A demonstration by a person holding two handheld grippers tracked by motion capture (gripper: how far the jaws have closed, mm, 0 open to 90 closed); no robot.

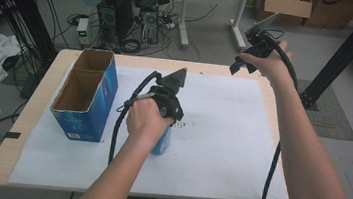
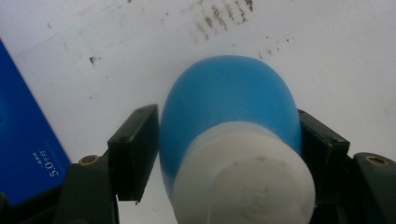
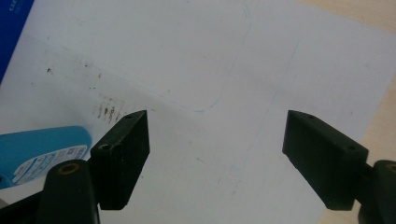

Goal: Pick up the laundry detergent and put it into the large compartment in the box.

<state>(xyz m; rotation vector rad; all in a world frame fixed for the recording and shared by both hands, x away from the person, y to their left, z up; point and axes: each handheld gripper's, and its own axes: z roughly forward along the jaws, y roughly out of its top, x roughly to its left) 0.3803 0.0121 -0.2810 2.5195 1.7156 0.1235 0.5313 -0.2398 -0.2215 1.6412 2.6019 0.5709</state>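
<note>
Blue bottle (image 2: 229, 116) with a white cap (image 2: 243, 182) sits between the jaws of the left claw (image 1: 167, 123), lying on the white paper sheet (image 1: 221, 135). In the left gripper view both pads press the bottle's sides, the left pad (image 2: 135, 149) at its flank and the right pad tight on the other side: clenched on the bottle. The cap end points back toward the claw's camera, the rounded blue end away from it. Past the bottle, beyond the claw tips, brown smudges (image 2: 224, 18) mark the paper. To the left of the left claw, near but apart, stands a blue cardboard box (image 1: 86, 97), open at the top, two compartments, both looking bare inside. The left hand (image 1: 144, 118) wraps the claw body from behind.

Right claw (image 1: 241, 61) is held up over the far right corner of the counter (image 1: 33, 98), well apart from the bottle. Its jaws stand wide, released, nothing between them, just paper below. In the right gripper view the bottle lies off to the claw's lower left, label side showing.
</note>
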